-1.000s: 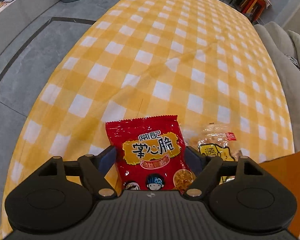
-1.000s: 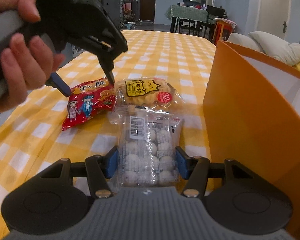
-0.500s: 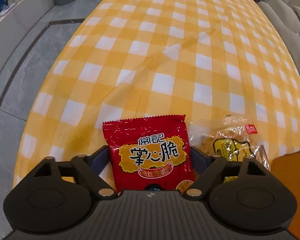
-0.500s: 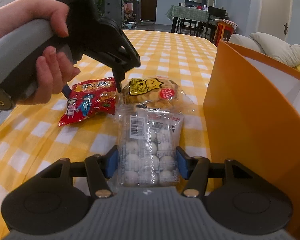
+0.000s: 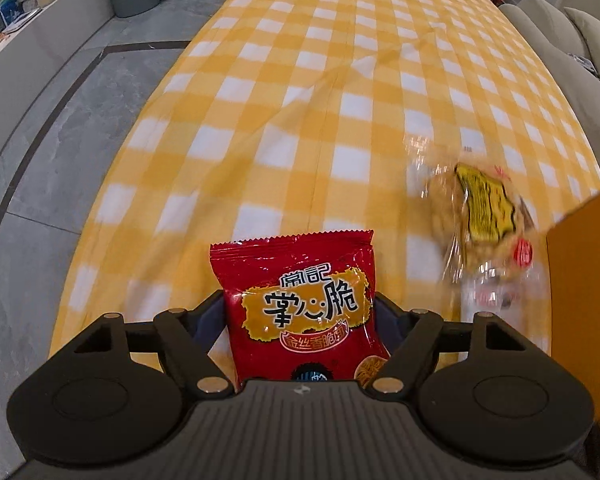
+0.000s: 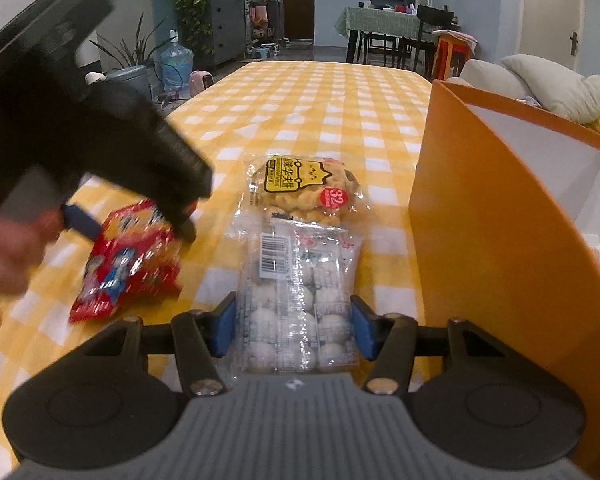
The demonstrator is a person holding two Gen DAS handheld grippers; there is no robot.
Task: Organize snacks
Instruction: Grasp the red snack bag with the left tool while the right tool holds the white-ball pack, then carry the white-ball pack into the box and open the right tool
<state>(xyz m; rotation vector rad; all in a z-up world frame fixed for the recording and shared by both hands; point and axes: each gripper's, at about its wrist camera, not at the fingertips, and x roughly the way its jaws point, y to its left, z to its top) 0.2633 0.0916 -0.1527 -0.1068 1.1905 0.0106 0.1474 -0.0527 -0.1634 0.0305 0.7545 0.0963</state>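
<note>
- On the yellow-and-white checked tablecloth (image 5: 340, 92), three snack packs lie out; the orange box (image 6: 500, 240) stands on the right side of the table, its white inside showing, contents hidden from both views.
- Left gripper (image 5: 302, 312): red snack bag (image 5: 300, 308) sits between its jaws, which have just been closing in from wide. Left pad looks clear of the bag with a gap visible; right pad is close to the bag edge, contact not certain. Judged: not clamped yet.
- From the right wrist view the left gripper (image 6: 140, 226) is blurred over the red snack bag (image 6: 128, 256), a hand (image 6: 8, 256) on its handle; the bag looks tilted or just lifting, cannot tell which.
- Right gripper (image 6: 292, 332): blue pads flank the clear pack of white balls (image 6: 296, 300) at medium width, near both edges; a firm squeeze cannot be told. Pack appears to lie on the cloth, just beside the box wall.
- Clear pack with yellow label (image 6: 304, 188) lies beyond it, its near edge overlapped by the clear pack, untouched.
- Progress, judged: early. Nothing seen inside the box; all three packs are outside it. Left to do: grip, lift, drop each one in.
</note>
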